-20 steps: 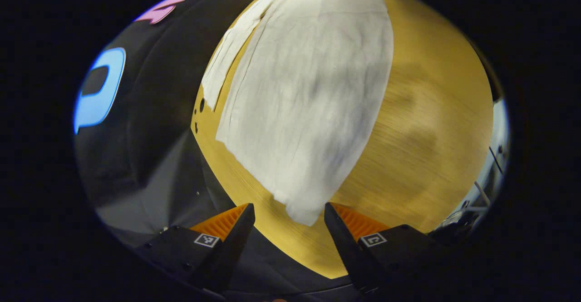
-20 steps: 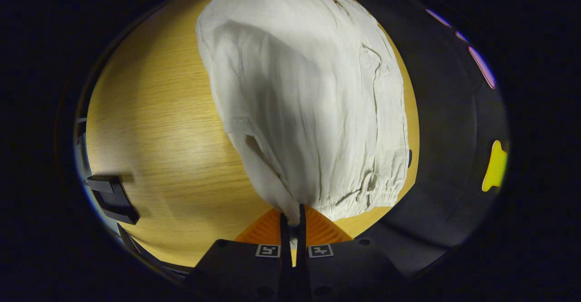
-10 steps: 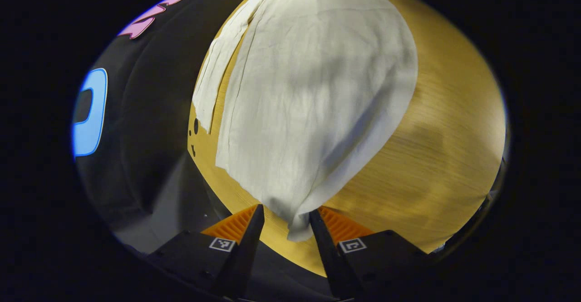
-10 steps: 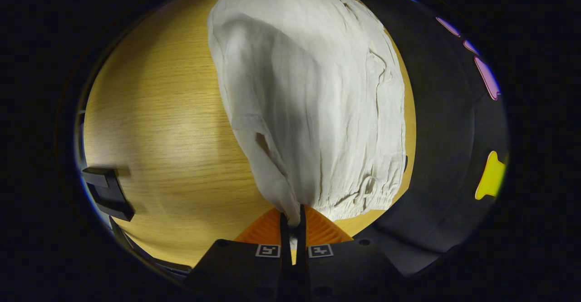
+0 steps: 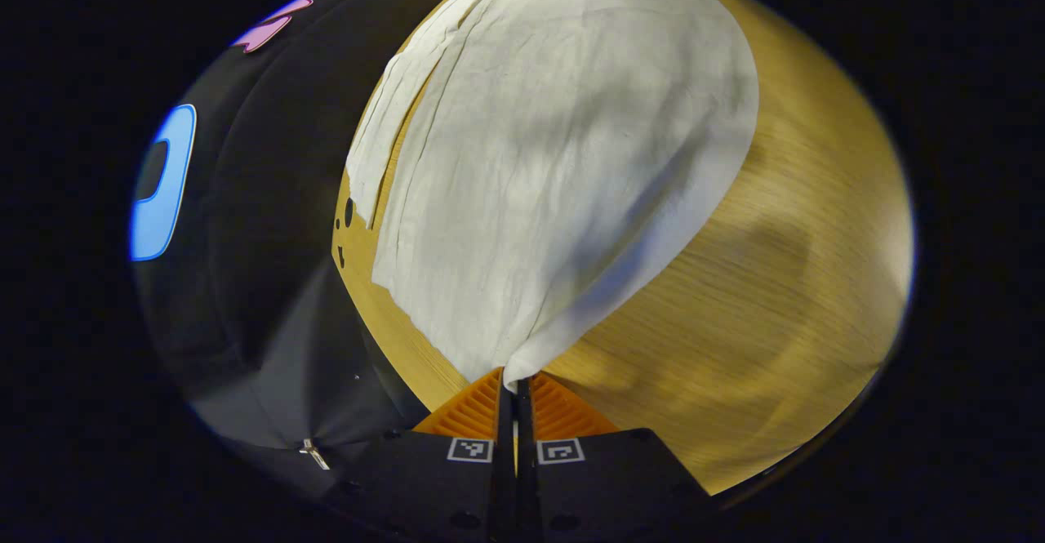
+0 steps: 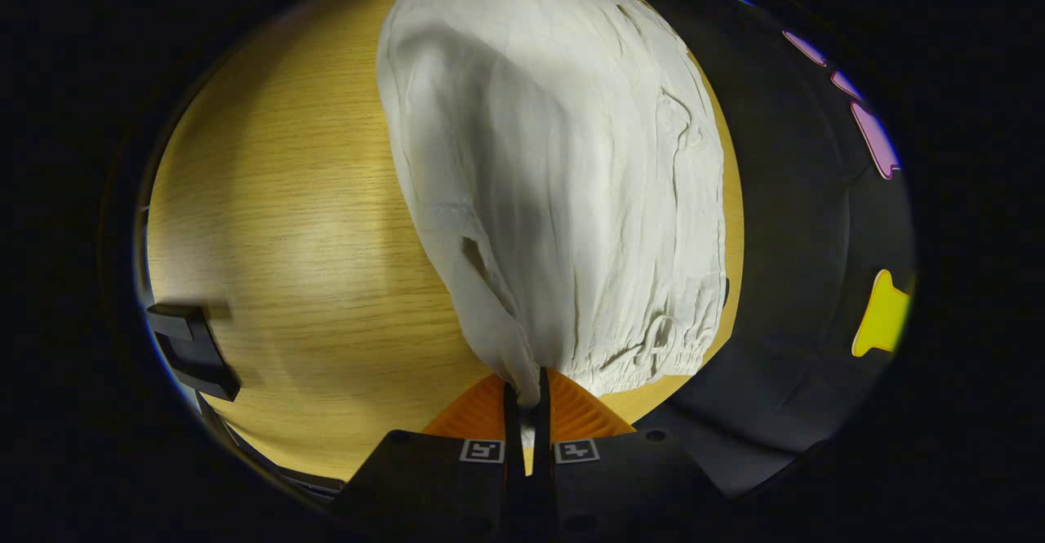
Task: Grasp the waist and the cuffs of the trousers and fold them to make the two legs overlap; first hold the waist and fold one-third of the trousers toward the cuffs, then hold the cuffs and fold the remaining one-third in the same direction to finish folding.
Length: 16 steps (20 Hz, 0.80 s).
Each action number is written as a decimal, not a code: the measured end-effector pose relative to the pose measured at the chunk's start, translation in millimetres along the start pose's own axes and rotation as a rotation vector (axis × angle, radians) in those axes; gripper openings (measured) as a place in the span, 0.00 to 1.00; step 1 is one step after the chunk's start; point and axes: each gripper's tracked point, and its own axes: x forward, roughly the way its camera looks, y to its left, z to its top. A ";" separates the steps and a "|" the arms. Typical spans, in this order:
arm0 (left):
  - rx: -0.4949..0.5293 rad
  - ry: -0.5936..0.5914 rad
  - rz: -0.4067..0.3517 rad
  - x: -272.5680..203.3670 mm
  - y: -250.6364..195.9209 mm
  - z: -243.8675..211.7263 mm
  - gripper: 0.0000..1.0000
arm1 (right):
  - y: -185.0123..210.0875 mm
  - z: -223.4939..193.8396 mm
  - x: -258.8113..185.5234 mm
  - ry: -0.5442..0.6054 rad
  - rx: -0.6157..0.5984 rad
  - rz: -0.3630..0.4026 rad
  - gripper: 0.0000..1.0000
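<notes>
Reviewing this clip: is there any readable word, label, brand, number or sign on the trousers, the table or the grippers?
No readable text.
Left gripper: two small square black-and-white coded markers, patterns only, no words.
Right gripper: two of the same markers, no words.
Trousers: plain white cloth, no tag or print visible.
Table: bare wood grain, no label.

Bare table (image 6: 294, 224) beside trousers (image 6: 563, 200), dark bracket (image 6: 192, 347) at edge
</notes>
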 end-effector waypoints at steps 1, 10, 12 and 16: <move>-0.022 0.006 -0.002 0.2 -0.2 0.2 0.05 | -0.5 0.8 -0.5 -0.002 -0.003 -0.009 0.07; -0.271 -0.035 0.153 -33.2 56.2 10.9 0.06 | -47.9 -1.3 -27.6 -0.018 0.137 -0.201 0.07; -0.342 -0.066 0.211 -43.6 82.2 20.0 0.06 | -73.1 3.0 -34.9 -0.025 0.174 -0.276 0.07; -0.434 -0.110 0.306 -38.7 147.4 41.2 0.06 | -117.0 6.9 -36.5 -0.037 0.297 -0.375 0.07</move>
